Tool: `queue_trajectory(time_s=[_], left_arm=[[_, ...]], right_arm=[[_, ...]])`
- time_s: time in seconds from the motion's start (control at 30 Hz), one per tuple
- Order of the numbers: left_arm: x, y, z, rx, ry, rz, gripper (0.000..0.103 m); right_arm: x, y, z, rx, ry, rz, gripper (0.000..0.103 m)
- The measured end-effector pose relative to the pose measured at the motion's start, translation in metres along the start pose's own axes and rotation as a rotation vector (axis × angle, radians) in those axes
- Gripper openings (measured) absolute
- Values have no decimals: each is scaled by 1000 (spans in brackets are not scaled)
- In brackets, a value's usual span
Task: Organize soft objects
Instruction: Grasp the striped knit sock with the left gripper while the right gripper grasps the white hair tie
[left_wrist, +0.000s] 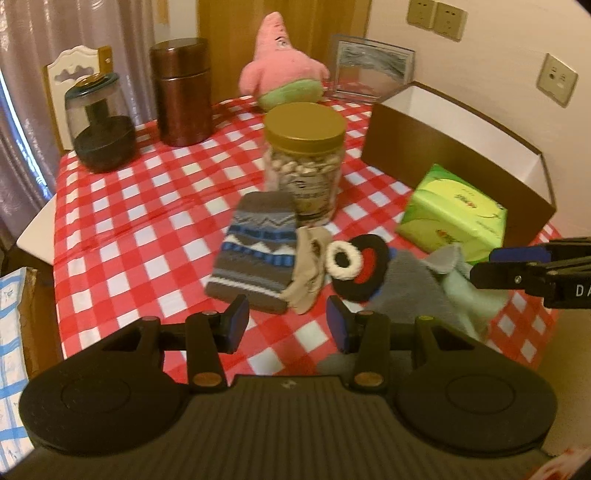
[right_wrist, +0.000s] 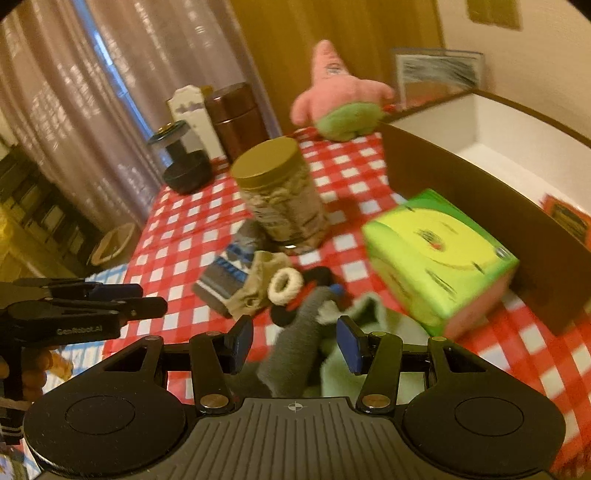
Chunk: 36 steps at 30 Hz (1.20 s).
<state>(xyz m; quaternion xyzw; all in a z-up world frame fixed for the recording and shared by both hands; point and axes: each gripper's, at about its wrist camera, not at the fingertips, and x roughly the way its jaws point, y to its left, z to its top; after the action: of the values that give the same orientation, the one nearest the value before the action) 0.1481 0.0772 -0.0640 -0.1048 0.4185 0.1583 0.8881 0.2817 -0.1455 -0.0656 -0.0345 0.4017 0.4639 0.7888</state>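
A pile of soft things lies on the red checked tablecloth (left_wrist: 122, 206): a patterned grey-blue sock (left_wrist: 255, 251), a beige sock (left_wrist: 308, 273), a white hair tie (left_wrist: 343, 258) on a black and red pad (left_wrist: 364, 269), a grey sock (left_wrist: 406, 288) and a pale green cloth (left_wrist: 469, 299). A pink star plush (left_wrist: 280, 62) sits at the back. My left gripper (left_wrist: 286, 328) is open, just short of the patterned sock. My right gripper (right_wrist: 295, 345) is open, its fingers either side of the grey sock (right_wrist: 295, 347); it also shows in the left wrist view (left_wrist: 484, 266).
A brown open box (left_wrist: 458, 155) with white inside stands at the right, a green tissue box (left_wrist: 450, 214) against it. A nut jar with gold lid (left_wrist: 304, 162) stands behind the socks. A brown canister (left_wrist: 183, 92), a dark glass jar (left_wrist: 99, 125) and a picture frame (left_wrist: 369, 66) stand further back.
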Motion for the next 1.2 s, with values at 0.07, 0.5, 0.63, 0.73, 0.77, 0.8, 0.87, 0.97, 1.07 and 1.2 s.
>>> queue_trajectory(time_s=[0.07, 0.5, 0.63, 0.73, 0.77, 0.8, 0.87, 0.97, 1.07, 1.2], left_arm=[[4, 5, 0, -3, -5, 8, 43], [39, 23, 8, -15, 14, 24, 43], [53, 28, 10, -19, 23, 20, 43], [62, 32, 11, -21, 27, 19, 43], [65, 33, 11, -21, 31, 20, 43], [68, 34, 12, -21, 34, 19, 43], [75, 37, 12, -18, 45, 19, 43], [83, 39, 12, -11, 56, 12, 43], [89, 41, 12, -6, 60, 9, 43], [96, 45, 12, -3, 63, 2, 43]], right_arm=[[10, 5, 6, -25, 2, 9, 50], [76, 21, 25, -166, 36, 8, 50], [101, 21, 27, -207, 75, 2, 50], [119, 21, 27, -247, 107, -5, 50], [124, 21, 27, -258, 114, -7, 50], [130, 20, 28, -272, 124, -7, 50], [141, 19, 29, -291, 135, -14, 50], [154, 20, 28, -325, 153, -24, 50], [166, 21, 28, -351, 173, -41, 50], [179, 22, 25, -377, 205, -44, 50]])
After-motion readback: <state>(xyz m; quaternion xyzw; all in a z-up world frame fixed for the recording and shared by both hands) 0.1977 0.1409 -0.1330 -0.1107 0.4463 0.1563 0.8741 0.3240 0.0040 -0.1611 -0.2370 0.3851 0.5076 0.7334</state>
